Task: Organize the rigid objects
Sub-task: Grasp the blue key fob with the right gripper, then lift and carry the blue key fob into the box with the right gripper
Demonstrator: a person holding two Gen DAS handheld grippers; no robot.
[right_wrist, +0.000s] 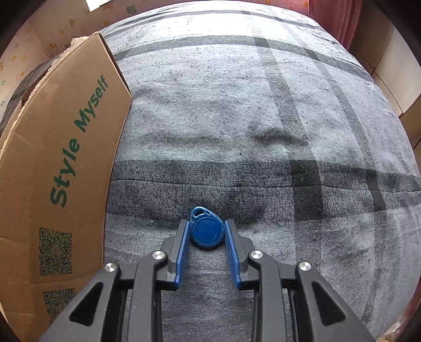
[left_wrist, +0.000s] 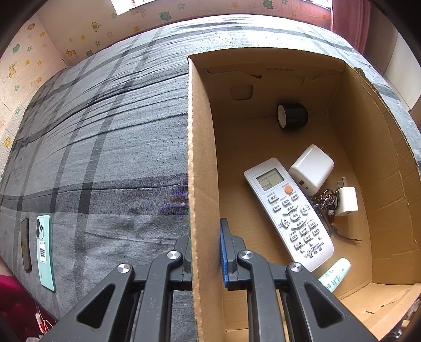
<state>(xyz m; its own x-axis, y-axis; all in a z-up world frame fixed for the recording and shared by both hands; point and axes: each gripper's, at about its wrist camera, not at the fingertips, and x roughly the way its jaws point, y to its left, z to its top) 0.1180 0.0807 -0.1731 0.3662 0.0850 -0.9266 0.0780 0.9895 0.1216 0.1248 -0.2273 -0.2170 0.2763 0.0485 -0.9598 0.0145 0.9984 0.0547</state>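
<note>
A brown cardboard box (left_wrist: 202,157) stands on a grey plaid bed. My left gripper (left_wrist: 205,231) is shut on its left wall, one finger outside and one inside. Inside the box lie a white remote (left_wrist: 289,210), a white charger (left_wrist: 311,168), a small white plug (left_wrist: 347,201), a bunch of keys (left_wrist: 325,202), a black cup (left_wrist: 293,115) on its side and a pale tube (left_wrist: 335,273). In the right wrist view a blue key fob (right_wrist: 206,231) lies flat on the cover, right of the box (right_wrist: 60,171). My right gripper (right_wrist: 207,223) points down at it, both blue pads against its sides.
A mint-green phone (left_wrist: 44,252) and a dark phone (left_wrist: 25,244) lie on the bed cover (left_wrist: 105,157) far left of the box. Papered walls and a pink curtain (left_wrist: 350,21) stand behind the bed. The cover (right_wrist: 263,105) beyond the fob is wrinkled.
</note>
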